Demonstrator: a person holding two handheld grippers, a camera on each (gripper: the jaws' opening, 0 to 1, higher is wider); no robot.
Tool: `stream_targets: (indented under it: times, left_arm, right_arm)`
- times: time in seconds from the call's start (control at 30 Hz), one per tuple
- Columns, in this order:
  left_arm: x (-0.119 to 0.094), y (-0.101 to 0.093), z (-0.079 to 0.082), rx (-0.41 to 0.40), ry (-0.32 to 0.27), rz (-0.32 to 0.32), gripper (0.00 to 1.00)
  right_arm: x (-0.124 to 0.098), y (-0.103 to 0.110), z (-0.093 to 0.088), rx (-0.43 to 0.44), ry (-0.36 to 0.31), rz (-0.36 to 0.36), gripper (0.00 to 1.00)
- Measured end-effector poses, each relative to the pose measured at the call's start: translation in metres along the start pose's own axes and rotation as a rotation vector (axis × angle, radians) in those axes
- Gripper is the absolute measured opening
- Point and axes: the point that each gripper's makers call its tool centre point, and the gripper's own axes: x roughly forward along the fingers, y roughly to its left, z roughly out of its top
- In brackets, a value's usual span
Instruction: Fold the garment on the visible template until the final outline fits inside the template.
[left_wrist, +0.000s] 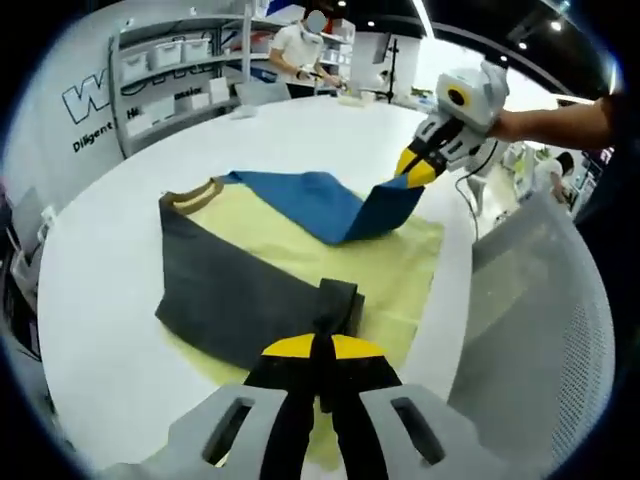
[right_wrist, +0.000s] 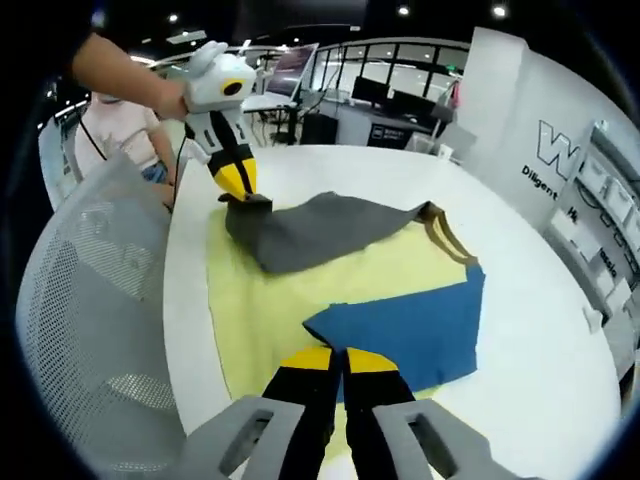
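A garment lies on the white table (left_wrist: 100, 300). Its grey part (left_wrist: 230, 290) and blue part (left_wrist: 310, 200) are folded over a pale yellow layer (left_wrist: 390, 260), with a tan collar (left_wrist: 195, 195) at the far end. I cannot tell whether the yellow is the template or the garment's body. My left gripper (left_wrist: 322, 345) is shut on the grey part's corner. The right gripper (left_wrist: 415, 172) pinches the blue part's corner, lifted slightly. In the right gripper view, my right gripper (right_wrist: 338, 362) is shut on the blue part (right_wrist: 410, 330), and the left gripper (right_wrist: 240, 190) holds the grey part (right_wrist: 320, 230).
A grey mesh chair back (left_wrist: 530, 330) (right_wrist: 90, 330) stands against the table's edge beside the garment. Shelves with boxes (left_wrist: 170, 60) line the wall behind. One person (left_wrist: 300, 50) works at the far side; another person (right_wrist: 110, 130) stands near the chair.
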Motion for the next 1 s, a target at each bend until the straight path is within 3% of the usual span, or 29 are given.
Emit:
stream_targets:
  times: [1.0]
  left_arm:
    - [-0.031,0.052,0.021,0.007,-0.044,0.107,0.03]
  right_arm:
    - [-0.033,-0.055,0.011,0.005,-0.02,-0.13,0.0]
